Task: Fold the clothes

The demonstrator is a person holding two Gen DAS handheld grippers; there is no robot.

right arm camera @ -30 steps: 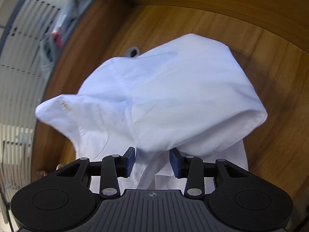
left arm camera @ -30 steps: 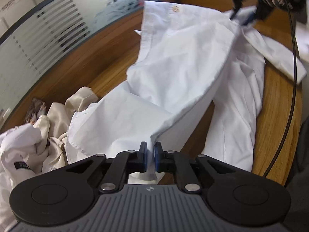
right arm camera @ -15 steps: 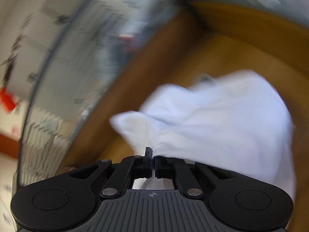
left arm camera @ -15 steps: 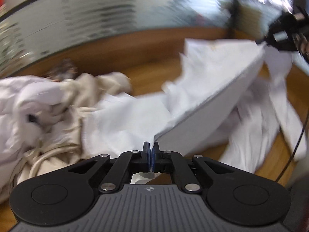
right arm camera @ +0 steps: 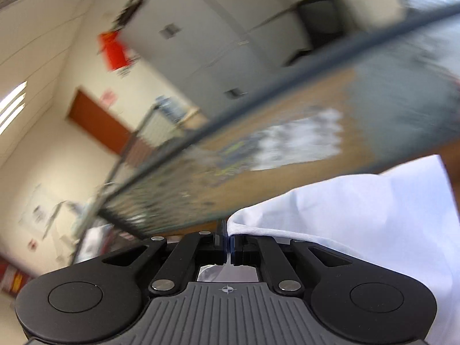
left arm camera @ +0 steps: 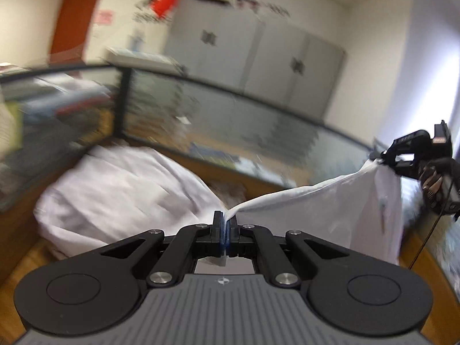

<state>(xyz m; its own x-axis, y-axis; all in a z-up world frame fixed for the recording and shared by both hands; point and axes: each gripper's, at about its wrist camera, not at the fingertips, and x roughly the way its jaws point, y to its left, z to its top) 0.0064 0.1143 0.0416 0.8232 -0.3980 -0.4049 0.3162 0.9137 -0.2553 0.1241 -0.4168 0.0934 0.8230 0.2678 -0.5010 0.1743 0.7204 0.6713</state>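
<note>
1. Left gripper (left arm camera: 225, 231): jaws pinched on an edge of the white shirt (left arm camera: 345, 201); cloth shows between the blue pads.
2. Right gripper (right arm camera: 228, 237): jaws closed on another edge of the same shirt (right arm camera: 359, 215). It also shows at the far right of the left view (left arm camera: 385, 155), with the person's hand (left arm camera: 431, 178) behind it.
3. Shirt: off the table, strung between the two grippers. Top edge runs taut from the left jaws up to the right jaws; the body hangs down below the right gripper.
4. In the right view the shirt fills the lower right, spreading from the jaws.
5. Pile of white clothes (left arm camera: 120, 189) lies on the wooden table (left arm camera: 17, 258), left of the left gripper, against the glass partition (left arm camera: 258, 132).
6. Behind the partition: grey cabinets (left arm camera: 253, 51), a brown door (left arm camera: 74, 20), something red (left arm camera: 166, 0) above the cabinets. All blurred.
</note>
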